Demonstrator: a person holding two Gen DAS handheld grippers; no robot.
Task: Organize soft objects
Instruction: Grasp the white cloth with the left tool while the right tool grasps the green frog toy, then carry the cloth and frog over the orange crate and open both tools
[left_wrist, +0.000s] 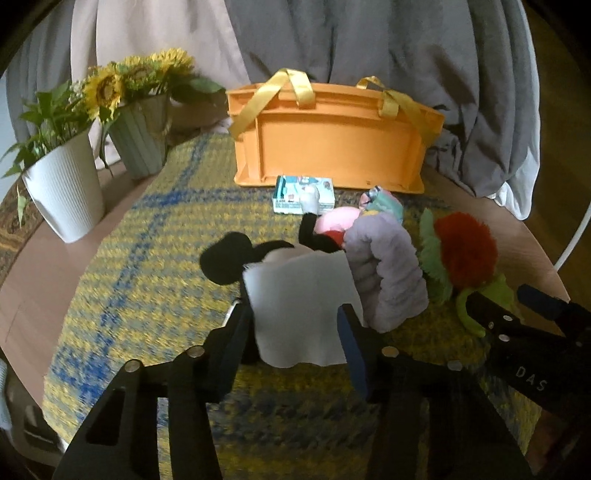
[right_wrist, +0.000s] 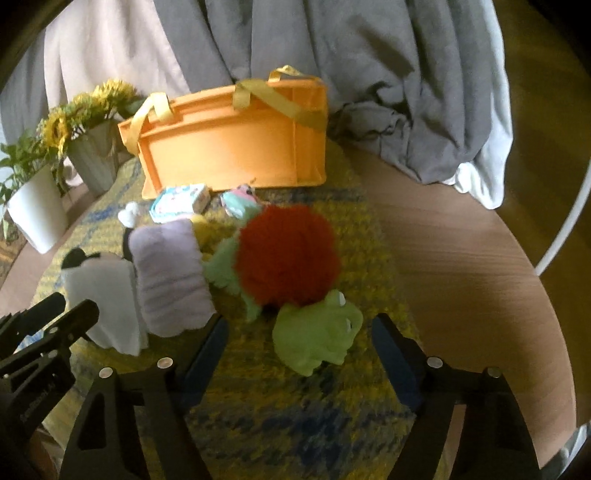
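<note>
Tabletop (right_wrist: 461, 236), yellow mat: soft toys unsorted, orange basket (left_wrist: 332, 147) unfilled. Left hand-held gripper (left_wrist: 295, 332) part-open astride white cloth (left_wrist: 299, 295); right hand-held gripper (right_wrist: 299, 339) wide around green frog (right_wrist: 314, 332), nothing gripped.

Soft toys lined up in front of the orange bin

A white cloth (left_wrist: 299, 314) over a black-eared plush sits between the left claw's (left_wrist: 295, 332) fingers; a lilac fuzzy roll (left_wrist: 388, 266) lies just right of it. A green frog toy (right_wrist: 317, 336) with a red fluffy pompom (right_wrist: 288, 254) lies between the right claw's (right_wrist: 299, 354) fingers. The orange bin (left_wrist: 332, 144) stands beyond.
</note>
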